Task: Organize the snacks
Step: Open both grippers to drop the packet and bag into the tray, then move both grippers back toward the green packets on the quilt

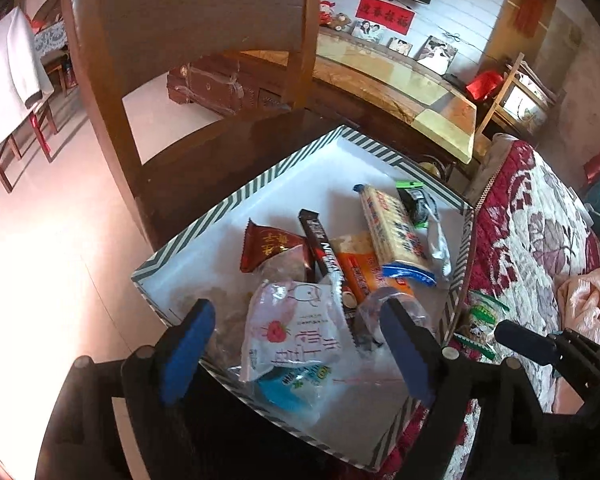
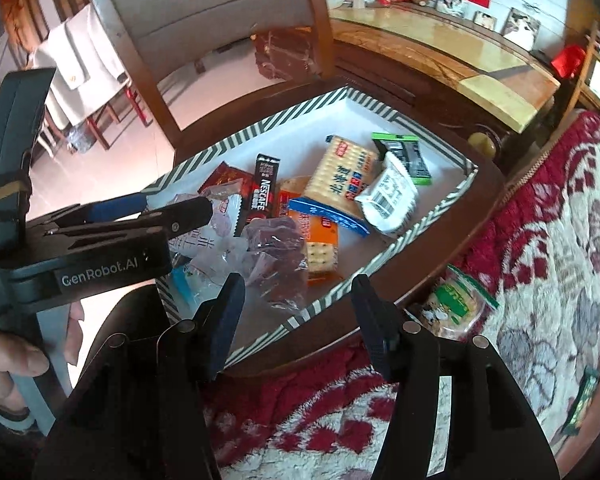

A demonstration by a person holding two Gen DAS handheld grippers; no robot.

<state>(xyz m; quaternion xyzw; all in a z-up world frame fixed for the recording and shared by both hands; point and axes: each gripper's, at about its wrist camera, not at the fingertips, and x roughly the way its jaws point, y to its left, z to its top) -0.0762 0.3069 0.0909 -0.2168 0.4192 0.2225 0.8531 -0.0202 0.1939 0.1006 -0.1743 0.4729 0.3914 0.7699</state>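
Note:
A striped-rim box (image 1: 236,196) (image 2: 380,264) sits on a dark wooden chair seat and holds several snacks: a cracker pack (image 1: 392,228) (image 2: 340,176), a Nescafe stick (image 1: 320,248) (image 2: 265,188), a pink-white packet (image 1: 296,332), an orange pack (image 2: 320,240). My left gripper (image 1: 296,340) (image 2: 176,204) is open above the box's near corner, over the pink-white packet. My right gripper (image 2: 298,308) is open and empty at the box's near rim; its tip shows in the left wrist view (image 1: 520,336). A green-labelled snack bag (image 2: 456,304) (image 1: 480,320) lies outside the box on the blanket.
A red floral blanket (image 2: 540,240) covers the surface to the right. The wooden chair back (image 1: 100,80) rises behind the box. A long wooden cabinet (image 2: 460,52) with photos stands beyond. A table with white cloth (image 1: 8,80) stands at the far left.

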